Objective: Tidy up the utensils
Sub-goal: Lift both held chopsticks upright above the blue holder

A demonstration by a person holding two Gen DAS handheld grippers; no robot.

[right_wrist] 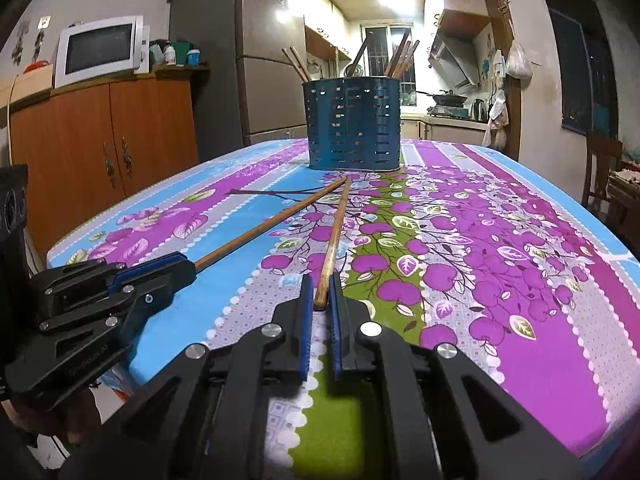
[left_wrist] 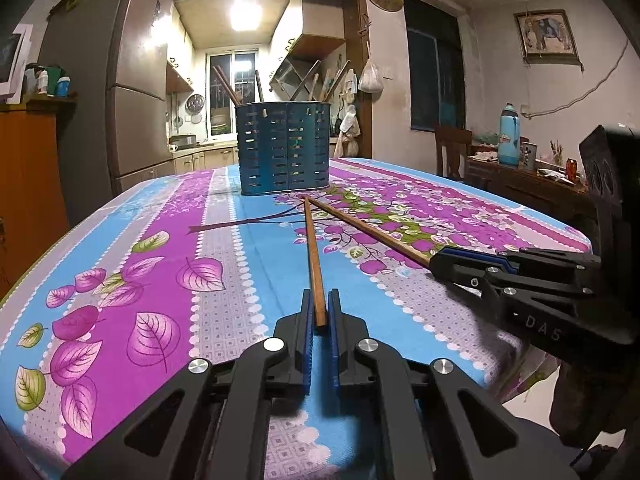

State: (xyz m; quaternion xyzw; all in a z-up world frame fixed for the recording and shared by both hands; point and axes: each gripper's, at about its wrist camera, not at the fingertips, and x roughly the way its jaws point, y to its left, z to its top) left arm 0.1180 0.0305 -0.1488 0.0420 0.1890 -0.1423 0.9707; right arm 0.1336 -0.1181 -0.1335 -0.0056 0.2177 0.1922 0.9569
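1. Left gripper [left_wrist: 320, 312]: narrow, jaws closed around the butt end of the left chopstick [left_wrist: 311, 252]. Whether the pads truly bite or just flank it, we can't tell for sure; it looks pinched.
2. Right gripper [right_wrist: 320, 300]: same state, narrow, jaws around the butt of the right chopstick [right_wrist: 334, 236]. In the left view it sits at the desk's right edge.
3. Both sticks lie on the desk [left_wrist: 120, 248] cloth, butts near the front edge, tips converging mid-desk until nearly touching, just short of the holder.
4. Handling, our read: thin, stiff, light wood. No crush risk at sane force, but smooth and round enough to roll or pivot in the pads.
5. An end grip leaves a long lever, so we expect tip droop or swing on lift. Gripping slightly further up the shaft would be steadier; the end grip gives more reach into the holder.
6. Blue slotted utensil holder [right_wrist: 354, 128]: upright, toward the far edge, already holding several chopsticks and a ladle-like handle. It looks light, so a stray tip could tip it; enter from above.
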